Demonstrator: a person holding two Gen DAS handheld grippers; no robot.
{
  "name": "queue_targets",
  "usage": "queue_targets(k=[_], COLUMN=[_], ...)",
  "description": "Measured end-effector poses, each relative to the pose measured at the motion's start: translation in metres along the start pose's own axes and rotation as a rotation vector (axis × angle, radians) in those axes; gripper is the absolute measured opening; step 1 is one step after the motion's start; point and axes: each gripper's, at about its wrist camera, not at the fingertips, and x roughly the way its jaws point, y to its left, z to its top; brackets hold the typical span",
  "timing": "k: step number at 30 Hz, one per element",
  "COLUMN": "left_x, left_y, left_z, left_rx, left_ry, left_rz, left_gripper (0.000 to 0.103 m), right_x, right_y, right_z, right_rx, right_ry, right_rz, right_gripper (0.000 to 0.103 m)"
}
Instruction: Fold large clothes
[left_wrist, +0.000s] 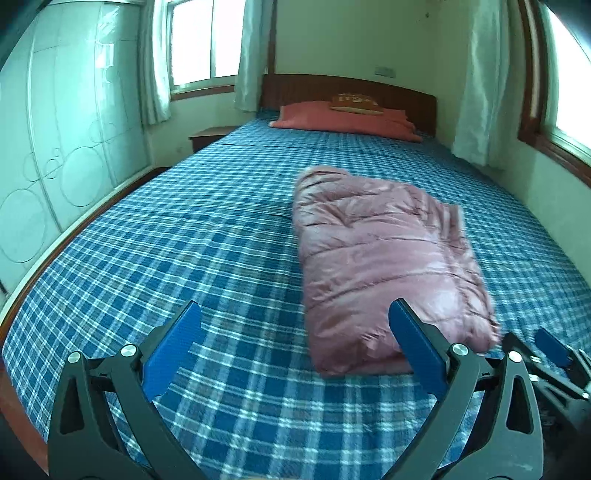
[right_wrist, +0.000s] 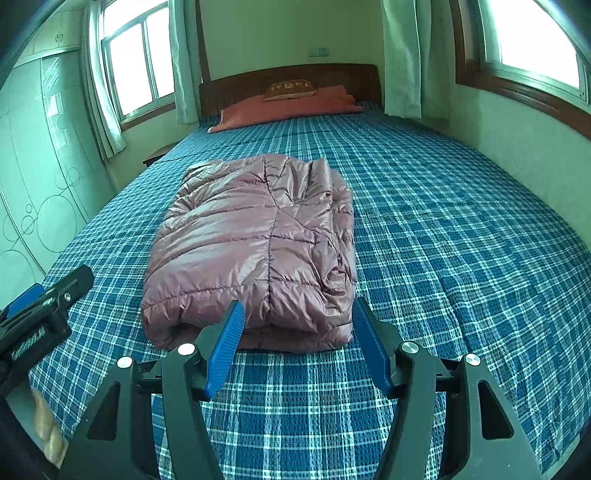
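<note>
A pink quilted puffer jacket (left_wrist: 384, 258) lies folded into a thick oblong bundle on the blue plaid bed (left_wrist: 184, 240). It also shows in the right wrist view (right_wrist: 255, 251). My left gripper (left_wrist: 295, 314) is open and empty, held above the sheet just left of the bundle's near end. My right gripper (right_wrist: 299, 310) is open and empty, its blue fingertips (right_wrist: 236, 314) just short of the bundle's near edge. The right gripper also shows at the edge of the left wrist view (left_wrist: 550, 350). The left gripper shows at the left of the right wrist view (right_wrist: 48, 295).
A red pillow (left_wrist: 343, 120) and a wooden headboard (left_wrist: 347, 88) are at the far end of the bed. A pale wardrobe (left_wrist: 55, 147) stands along the left side. Curtained windows (right_wrist: 532, 40) and a wall border the right side. A nightstand (left_wrist: 210, 134) sits at the far left.
</note>
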Motion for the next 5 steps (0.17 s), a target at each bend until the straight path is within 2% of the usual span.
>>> queue_targets(k=[1, 2, 5], left_x=[0.008, 0.018, 0.055], left_y=[0.005, 0.011, 0.043], left_z=[0.0, 0.0, -0.005], left_rx=[-0.004, -0.009, -0.07], left_ry=[0.014, 0.038, 0.128], left_rz=[-0.003, -0.003, 0.037], left_gripper=[0.101, 0.101, 0.101], right_x=[0.003, 0.006, 0.02], right_y=[-0.007, -0.013, -0.042], right_z=[0.0, 0.001, 0.003], right_rx=[0.011, 0.02, 0.046], right_ry=[-0.002, -0.009, 0.0], right_rz=[-0.01, -0.019, -0.078], right_gripper=[0.071, 0.077, 0.077])
